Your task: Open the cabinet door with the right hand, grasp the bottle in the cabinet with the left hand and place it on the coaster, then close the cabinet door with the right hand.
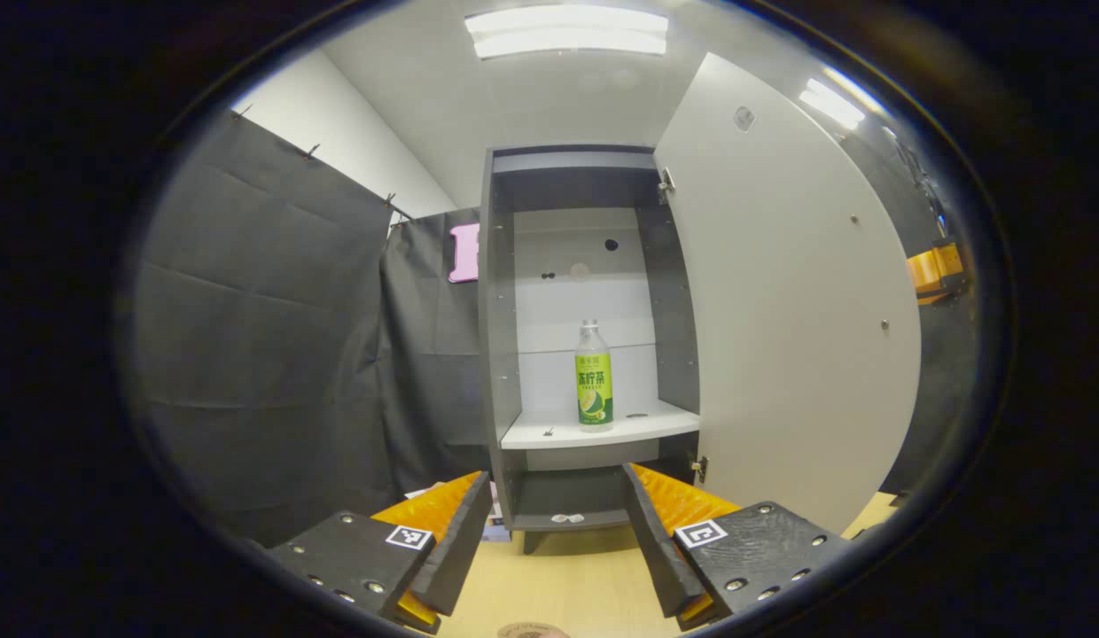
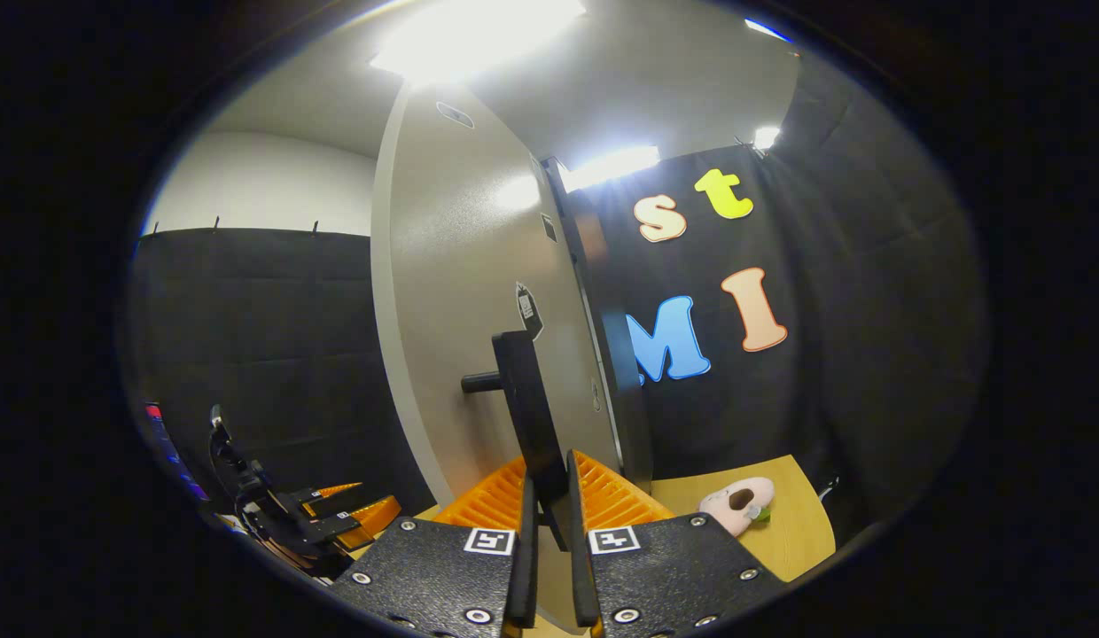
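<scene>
The grey cabinet (image 1: 501, 354) stands open ahead in the left gripper view, its white door (image 1: 780, 310) swung out to the right. A clear bottle with a green label (image 1: 594, 376) stands upright on the white shelf (image 1: 549, 431). My left gripper (image 1: 557, 523) is open, in front of and below the shelf, well short of the bottle. A round edge of the coaster (image 1: 532, 630) peeks at the bottom on the wooden table. In the right gripper view my right gripper (image 2: 549, 523) is shut on the black door handle (image 2: 523, 408) of the door (image 2: 461, 292).
The right gripper (image 1: 935, 270) shows orange past the door's edge. The left gripper (image 2: 319, 518) appears low at left in the right gripper view. A pink plush toy (image 2: 737, 503) lies on the wooden table (image 2: 798, 532) right of the door. Black cloth walls surround the booth.
</scene>
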